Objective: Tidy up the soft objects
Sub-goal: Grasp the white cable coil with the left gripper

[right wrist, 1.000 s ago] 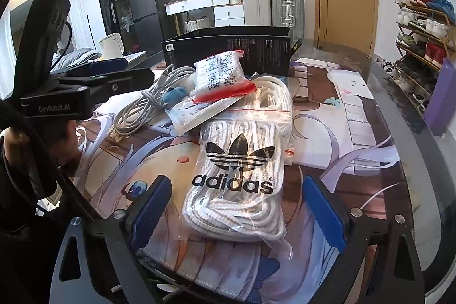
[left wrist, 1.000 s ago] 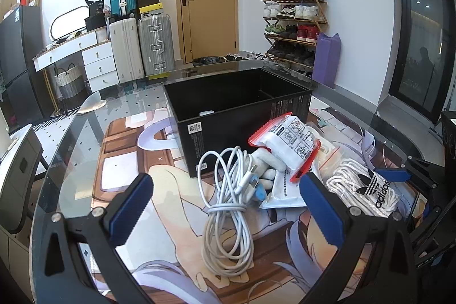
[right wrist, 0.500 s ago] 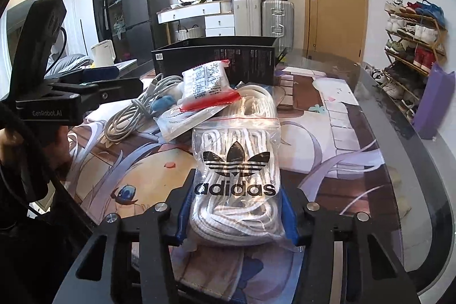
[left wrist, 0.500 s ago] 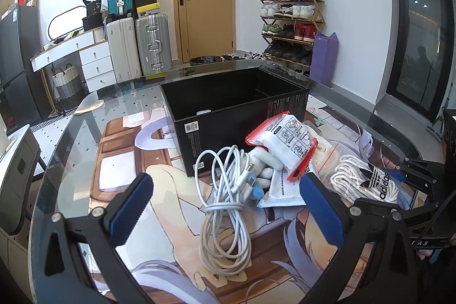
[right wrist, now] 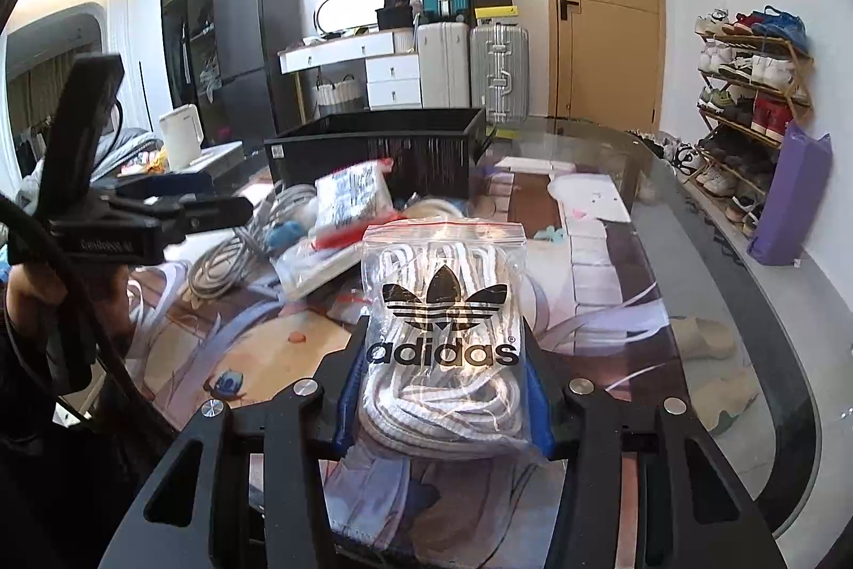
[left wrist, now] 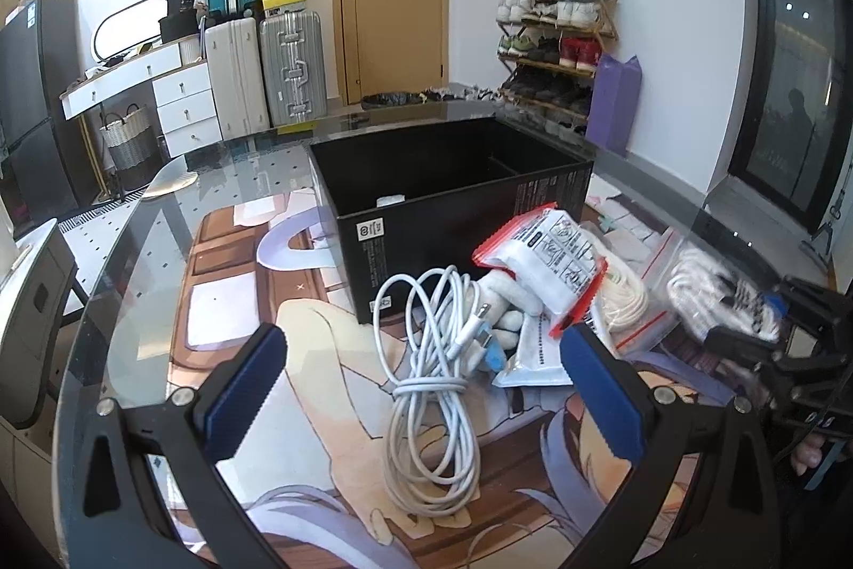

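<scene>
My right gripper (right wrist: 442, 401) is shut on a clear adidas bag of white laces (right wrist: 445, 329) and holds it raised off the table mat; the bag also shows, blurred, in the left wrist view (left wrist: 714, 297). My left gripper (left wrist: 426, 387) is open and empty, hovering over a coiled white cable (left wrist: 432, 387). Behind the cable lie a red-edged white packet (left wrist: 544, 262), a second bag of laces (left wrist: 624, 302) and a flat white pouch (left wrist: 533, 350). An open black box (left wrist: 453, 179) stands beyond them.
The glass table carries a printed mat (left wrist: 330, 355). Its curved edge (right wrist: 757, 302) runs along the right. Suitcases (left wrist: 266, 67), a white dresser (left wrist: 160, 89) and a shoe rack (left wrist: 554, 35) stand beyond the table. A slipper (right wrist: 703, 337) shows through the glass.
My right gripper closed on the adidas lace bag and lifted it off the mat. The left gripper stayed open and barely moved.
</scene>
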Motion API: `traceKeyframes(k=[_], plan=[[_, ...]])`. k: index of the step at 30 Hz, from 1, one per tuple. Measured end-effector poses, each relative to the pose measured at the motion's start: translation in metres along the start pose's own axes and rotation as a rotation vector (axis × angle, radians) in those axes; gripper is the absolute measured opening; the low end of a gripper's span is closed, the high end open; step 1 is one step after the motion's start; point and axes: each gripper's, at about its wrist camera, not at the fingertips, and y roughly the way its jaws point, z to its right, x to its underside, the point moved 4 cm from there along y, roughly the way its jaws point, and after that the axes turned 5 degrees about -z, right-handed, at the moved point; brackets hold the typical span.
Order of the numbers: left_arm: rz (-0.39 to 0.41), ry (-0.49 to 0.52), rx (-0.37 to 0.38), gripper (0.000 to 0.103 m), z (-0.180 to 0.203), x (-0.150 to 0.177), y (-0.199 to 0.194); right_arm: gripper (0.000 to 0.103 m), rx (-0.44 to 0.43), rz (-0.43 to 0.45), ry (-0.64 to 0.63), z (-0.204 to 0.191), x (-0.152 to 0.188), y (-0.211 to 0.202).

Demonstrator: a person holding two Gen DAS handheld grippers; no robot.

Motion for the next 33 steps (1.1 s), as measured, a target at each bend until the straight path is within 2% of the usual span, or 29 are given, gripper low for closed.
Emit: traceKeyframes(k=[4, 10, 14, 19, 23, 29, 33], plan=[[-0.022, 0.000, -0.035, 0.103, -0.006, -0.002, 0.002, 0.049, -0.002, 0.015, 0.004, 0.002, -0.006, -0.004], [-0.075, -0.043, 0.020, 0.103, -0.015, 0.003, 0.009, 0.049, -0.012, 0.025, -0.002, -0.001, -0.011, -0.006], [-0.131, -0.019, 0.001, 0.102, -0.012, 0.009, 0.018, 0.049, -0.042, 0.023, 0.018, -0.001, -0.012, -0.007], [-0.190, -0.047, 0.020, 0.101, -0.014, 0.014, 0.027, 0.049, -0.049, 0.021, 0.029, 0.000, -0.014, -0.006], [-0.250, -0.079, 0.037, 0.091, -0.018, 0.021, 0.038, 0.049, -0.053, 0.019, 0.023, -0.001, -0.013, -0.005], [-0.252, -0.063, 0.033, 0.085, -0.016, 0.022, 0.039, 0.049, -0.051, 0.018, 0.019, -0.002, -0.013, -0.005], [-0.242, -0.044, 0.031, 0.070, -0.012, 0.022, 0.037, 0.049, -0.053, 0.019, 0.016, -0.003, -0.012, -0.005]])
